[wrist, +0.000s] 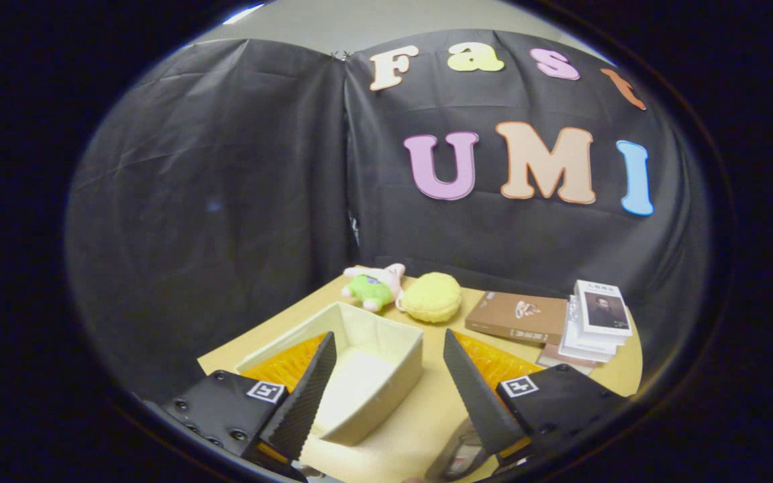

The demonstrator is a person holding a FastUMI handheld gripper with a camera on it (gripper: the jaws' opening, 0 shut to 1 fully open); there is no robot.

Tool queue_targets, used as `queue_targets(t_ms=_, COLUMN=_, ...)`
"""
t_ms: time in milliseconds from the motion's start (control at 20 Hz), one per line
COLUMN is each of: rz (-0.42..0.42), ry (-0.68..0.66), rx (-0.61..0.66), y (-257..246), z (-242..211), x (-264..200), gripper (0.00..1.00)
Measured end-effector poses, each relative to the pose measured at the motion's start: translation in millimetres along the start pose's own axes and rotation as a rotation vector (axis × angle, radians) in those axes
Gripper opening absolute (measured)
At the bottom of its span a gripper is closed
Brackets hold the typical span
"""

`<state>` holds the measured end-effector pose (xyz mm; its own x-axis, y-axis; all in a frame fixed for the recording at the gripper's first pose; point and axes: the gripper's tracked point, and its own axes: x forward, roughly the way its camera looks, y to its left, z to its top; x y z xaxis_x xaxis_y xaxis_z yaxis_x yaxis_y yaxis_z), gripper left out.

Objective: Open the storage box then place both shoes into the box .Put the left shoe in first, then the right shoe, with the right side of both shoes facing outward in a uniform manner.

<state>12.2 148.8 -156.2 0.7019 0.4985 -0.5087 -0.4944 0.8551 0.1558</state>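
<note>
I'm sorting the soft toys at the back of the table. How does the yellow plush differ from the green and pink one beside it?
The yellow plush is one colour, round and cushion-like with a bumpy surface; the green and pink plush is multicoloured and irregular, with small limbs sticking out. The yellow one looks bulkier and sits nearer the brown book; the other lies nearer the booth's corner. Both rest on the table beyond the open cream storage box, well ahead of the open gripper.

The gripper point(386, 376) has two chunky black blocks with screw heads and a little square black-and-white marker on each. Fingers point(306, 396) are wedge-shaped with ribbed faces, spread wide apart.
</note>
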Motion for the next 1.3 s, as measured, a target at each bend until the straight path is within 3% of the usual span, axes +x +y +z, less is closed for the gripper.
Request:
queue_targets(t_ms=700, rz=-0.132, ry=0.207, rx=0.035, y=-124.8, z=-124.9, x=-20.4, gripper=1.00)
queue_targets(t_ms=1300, rz=-0.111, ry=0.454, rx=0.086, y=-143.6, z=-232.3, x=-23.1, gripper=0.99)
